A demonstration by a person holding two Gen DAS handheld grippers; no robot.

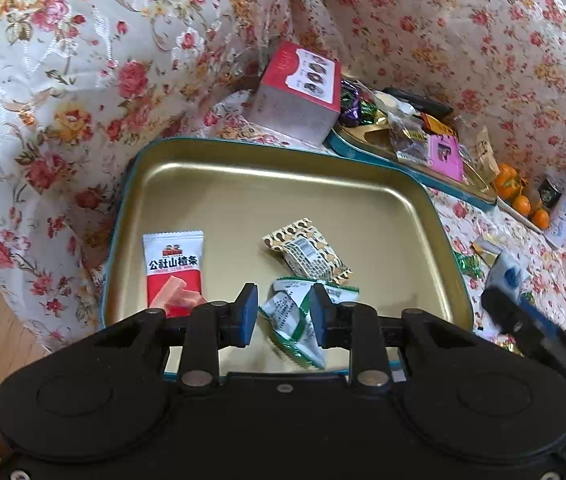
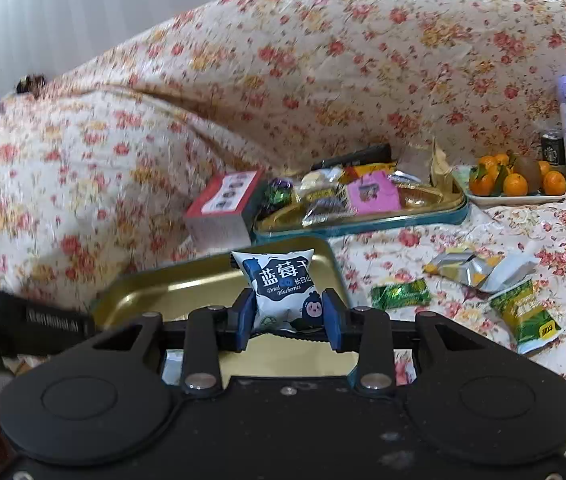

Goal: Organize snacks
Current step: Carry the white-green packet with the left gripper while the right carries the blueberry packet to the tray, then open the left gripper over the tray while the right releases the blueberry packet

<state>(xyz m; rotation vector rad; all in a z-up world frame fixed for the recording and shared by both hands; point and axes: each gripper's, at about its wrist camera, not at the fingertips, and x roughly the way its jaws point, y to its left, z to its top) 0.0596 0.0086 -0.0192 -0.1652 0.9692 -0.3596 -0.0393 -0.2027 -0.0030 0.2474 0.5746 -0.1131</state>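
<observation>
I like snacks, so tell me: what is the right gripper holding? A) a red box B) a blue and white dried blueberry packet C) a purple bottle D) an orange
B: the right gripper is shut on the blue and white dried blueberry packet, held above the gold metal tin tray.

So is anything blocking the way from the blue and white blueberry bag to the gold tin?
Nothing visible does. The right gripper holds the blue and white dried blueberry packet just in front of the gold, teal-rimmed metal tin. The left gripper hovers over the tin's near part, above a green and white wrapper, so it could crowd the drop.
</observation>
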